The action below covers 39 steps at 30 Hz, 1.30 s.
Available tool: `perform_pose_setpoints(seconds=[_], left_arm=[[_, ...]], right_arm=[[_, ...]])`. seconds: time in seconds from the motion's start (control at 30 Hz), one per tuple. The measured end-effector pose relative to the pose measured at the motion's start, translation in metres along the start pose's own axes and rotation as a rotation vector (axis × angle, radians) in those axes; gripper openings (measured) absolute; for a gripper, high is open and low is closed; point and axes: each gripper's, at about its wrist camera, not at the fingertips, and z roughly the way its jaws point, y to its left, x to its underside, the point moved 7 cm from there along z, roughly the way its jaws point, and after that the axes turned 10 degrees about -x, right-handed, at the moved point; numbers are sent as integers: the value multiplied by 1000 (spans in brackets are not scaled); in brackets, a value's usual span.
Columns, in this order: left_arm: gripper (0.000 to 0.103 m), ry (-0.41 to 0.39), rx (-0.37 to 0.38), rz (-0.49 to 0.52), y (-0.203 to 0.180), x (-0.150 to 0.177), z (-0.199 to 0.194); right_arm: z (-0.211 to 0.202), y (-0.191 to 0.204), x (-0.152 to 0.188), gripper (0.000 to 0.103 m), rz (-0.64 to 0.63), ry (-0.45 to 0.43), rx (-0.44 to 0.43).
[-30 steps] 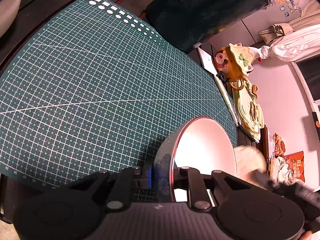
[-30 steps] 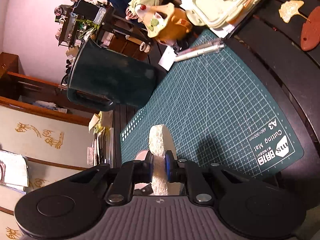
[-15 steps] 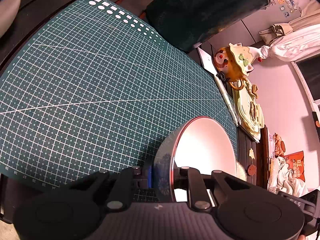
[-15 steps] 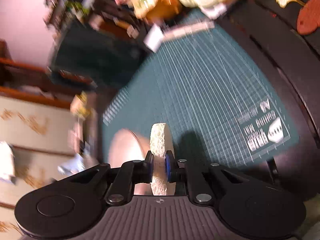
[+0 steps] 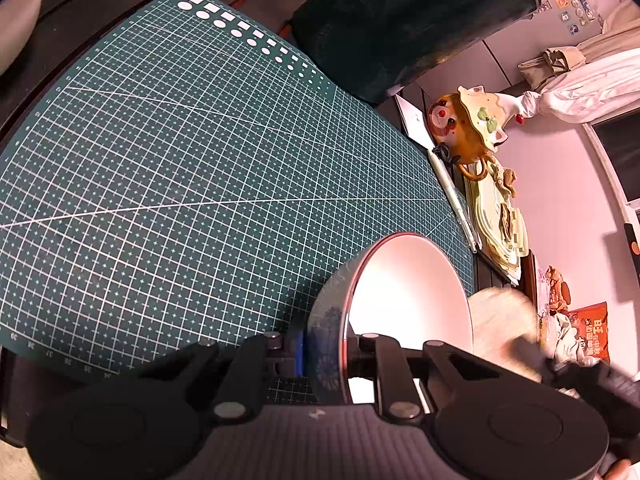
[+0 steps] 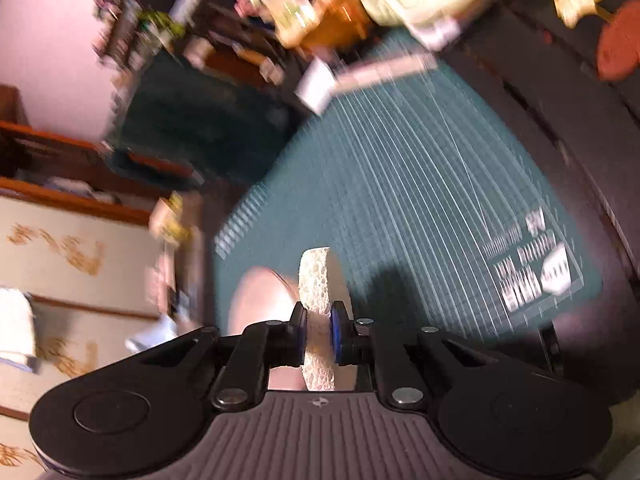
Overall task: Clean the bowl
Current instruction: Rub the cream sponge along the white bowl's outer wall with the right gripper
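In the left wrist view my left gripper [image 5: 324, 350] is shut on the wall of a bowl [image 5: 408, 296] with a pale pink inside and a grey-blue outside. The bowl is tilted on edge over the green cutting mat [image 5: 192, 184]. A blurred pale sponge [image 5: 502, 328] sits at the bowl's right rim, carried by the other gripper's dark body. In the right wrist view my right gripper [image 6: 319, 336] is shut on that white porous sponge [image 6: 320, 280]. The pink bowl [image 6: 260, 300] lies just left of the sponge, blurred.
A dark green pitcher [image 5: 408, 20] stands at the mat's far edge. A yellow cartoon teapot [image 5: 468, 128], a pen [image 5: 456, 196] and pale green lidded boxes [image 5: 500, 224] line the mat's right side. Dark table [image 6: 560, 92] surrounds the mat.
The sponge left the bowl's right rim half a second ago and is back there now. The right wrist view has gone blurred. The bowl and left gripper have stayed put.
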Motion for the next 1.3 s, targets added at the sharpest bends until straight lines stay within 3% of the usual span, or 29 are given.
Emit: perform_pose_setpoints(seconds=[0.23,0.43,0.63,0.83,1.03,1.17,1.3], left_arm=[[17,0,0,-1,-2,-1,1],[17,1,-2,2,-4,-1,1],[17,0,-3,-1,-7,-2,2],[17,1,-1,2,-5,-1,0],[17,-1,-2,0,-6,0,0],[17,0,-4,3,-7,1,0],[17,-2,-5,1,-9,-1,1]], right_arm=[[25,-19,23,12,15,122,84],[2,-4,4,12,19,12,-13],[23,-18,18,12,10,106,72],[-1,-6,0,12,18,1,-7],[30,-17,28,12,-36,140,113],[9,-9,6,12,-1,35,30],[12,-12,12,12,-3,52,38]])
